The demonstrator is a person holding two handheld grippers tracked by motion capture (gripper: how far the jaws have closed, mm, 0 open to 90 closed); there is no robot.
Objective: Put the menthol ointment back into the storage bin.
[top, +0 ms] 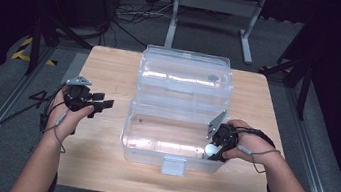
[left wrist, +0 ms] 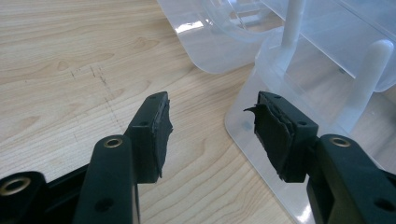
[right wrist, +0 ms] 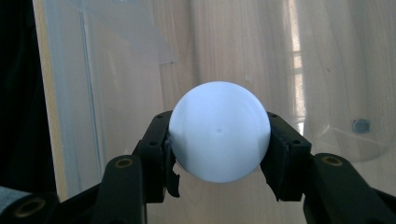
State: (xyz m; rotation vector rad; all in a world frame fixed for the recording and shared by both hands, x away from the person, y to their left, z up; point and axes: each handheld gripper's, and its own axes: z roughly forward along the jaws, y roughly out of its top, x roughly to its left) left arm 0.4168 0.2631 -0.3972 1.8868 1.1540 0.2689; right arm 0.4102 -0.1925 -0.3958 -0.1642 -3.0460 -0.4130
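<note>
A clear plastic box (top: 134,141) stands in the middle of the wooden table with its lid (top: 186,75) swung open toward the far side. My right gripper (top: 213,150) reaches into the box's right end and is shut on a white ball (top: 211,149). In the right gripper view the ball (right wrist: 219,137) sits squeezed between both pads above the box's clear floor. My left gripper (top: 101,104) hovers left of the box, open with nothing between its jaws. The left gripper view has the open gripper (left wrist: 212,128) above bare wood, with the box's corner (left wrist: 243,121) just ahead.
The box has a latch tab (top: 173,166) on its front wall. The table (top: 98,166) ends close in front of the box. Cables (top: 3,123) trail from my left gripper off the left edge. A metal stand (top: 215,11) stands on the floor beyond the table.
</note>
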